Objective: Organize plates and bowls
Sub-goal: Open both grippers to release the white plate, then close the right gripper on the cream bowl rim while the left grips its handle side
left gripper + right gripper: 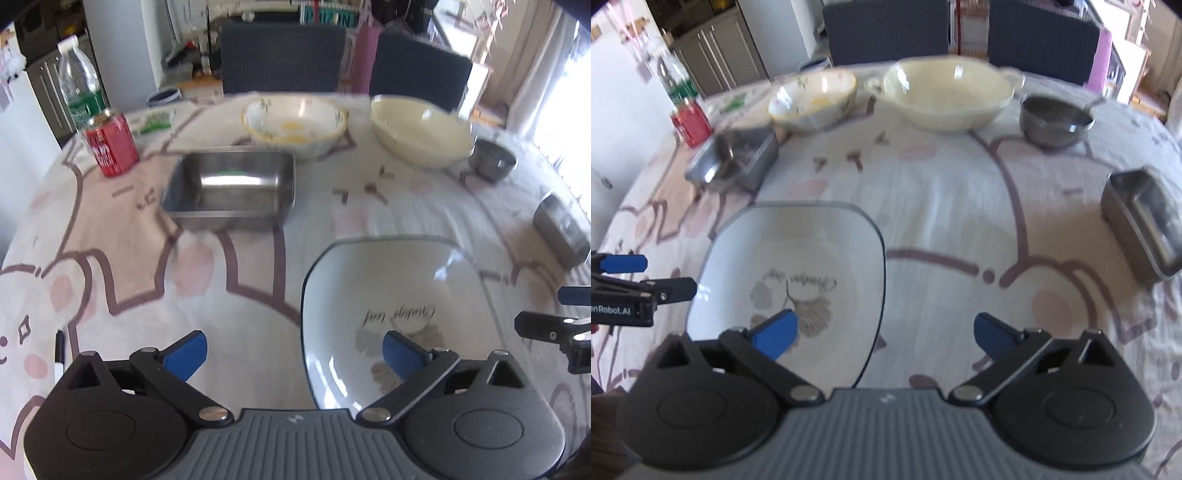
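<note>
**Both claws spread wide**

Your left claw [293, 354] sits low in its frame, blue pads far apart, gripping nothing. Your right claw [886, 334] matches it, jaws wide, and each claw's tips show at the other view's edge.

Red soda can [112, 144] standing on cartoon tablecloth [122, 236] w/ clear water bottle [79, 83] right behind; black pen [60, 350] lying near edge; two dark chairs [282, 59] sitting beyond.

Right gripper [884, 334]: fingers spread wide, nothing held. White square plate [798, 258] lies at 9 o'clock on the table [942, 206]. Cream bowl [945, 96] at 12, floral bowl [812, 99] at 11, steel bowl [1054, 122] at 1, steel tray [1145, 229] at 3.
</note>
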Demonstrator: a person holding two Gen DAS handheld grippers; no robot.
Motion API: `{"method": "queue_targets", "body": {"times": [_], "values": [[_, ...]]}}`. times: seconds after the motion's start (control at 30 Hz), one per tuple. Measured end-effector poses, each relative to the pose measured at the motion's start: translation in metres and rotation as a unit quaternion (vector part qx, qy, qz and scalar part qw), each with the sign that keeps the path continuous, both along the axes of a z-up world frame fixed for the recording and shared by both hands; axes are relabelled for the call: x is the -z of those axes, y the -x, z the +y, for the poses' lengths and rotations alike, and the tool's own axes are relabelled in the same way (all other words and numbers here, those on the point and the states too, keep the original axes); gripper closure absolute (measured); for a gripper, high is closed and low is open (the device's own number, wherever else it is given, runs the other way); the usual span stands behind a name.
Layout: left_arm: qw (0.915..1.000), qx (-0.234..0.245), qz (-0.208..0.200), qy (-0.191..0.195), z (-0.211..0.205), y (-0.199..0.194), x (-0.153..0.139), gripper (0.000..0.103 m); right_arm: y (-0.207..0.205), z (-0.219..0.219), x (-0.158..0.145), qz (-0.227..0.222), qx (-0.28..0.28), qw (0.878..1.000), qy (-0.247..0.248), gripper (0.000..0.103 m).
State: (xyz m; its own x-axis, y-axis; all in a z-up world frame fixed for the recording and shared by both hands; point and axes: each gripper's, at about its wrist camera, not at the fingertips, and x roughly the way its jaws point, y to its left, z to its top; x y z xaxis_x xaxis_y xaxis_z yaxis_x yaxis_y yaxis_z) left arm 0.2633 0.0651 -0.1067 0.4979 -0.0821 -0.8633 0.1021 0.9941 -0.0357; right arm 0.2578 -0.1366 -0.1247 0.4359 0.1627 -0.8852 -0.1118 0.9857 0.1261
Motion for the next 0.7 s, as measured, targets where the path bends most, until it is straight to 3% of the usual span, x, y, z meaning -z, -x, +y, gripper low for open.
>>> {"method": "queue_targets", "body": {"times": [0.2, 0.4, 0.6, 0.7], "values": [[0.9975, 0.006, -0.070, -0.001, -0.012, 0.002, -0.025, 0.000, 0.003, -0.013, -0.032, -0.088, 0.005, 0.996, -0.001, 0.000], [0.9907, 0.019, -0.130, 0.037, -0.034, -0.008, -0.049, 0.000, -0.005, -0.030, -0.058, -0.170, 0.000, 0.985, -0.001, 0.000], [0.9803, 0.037, -0.176, 0.083, -0.058, -0.034, -0.070, 0.001, -0.044, -0.062, -0.086, -0.209, 0.007, 0.978, -0.020, 0.000], [0.9780, 0.036, -0.177, 0.104, -0.069, -0.056, -0.069, 0.009, -0.073, -0.082, -0.096, -0.219, 0.005, 0.976, -0.016, 0.000]]}}
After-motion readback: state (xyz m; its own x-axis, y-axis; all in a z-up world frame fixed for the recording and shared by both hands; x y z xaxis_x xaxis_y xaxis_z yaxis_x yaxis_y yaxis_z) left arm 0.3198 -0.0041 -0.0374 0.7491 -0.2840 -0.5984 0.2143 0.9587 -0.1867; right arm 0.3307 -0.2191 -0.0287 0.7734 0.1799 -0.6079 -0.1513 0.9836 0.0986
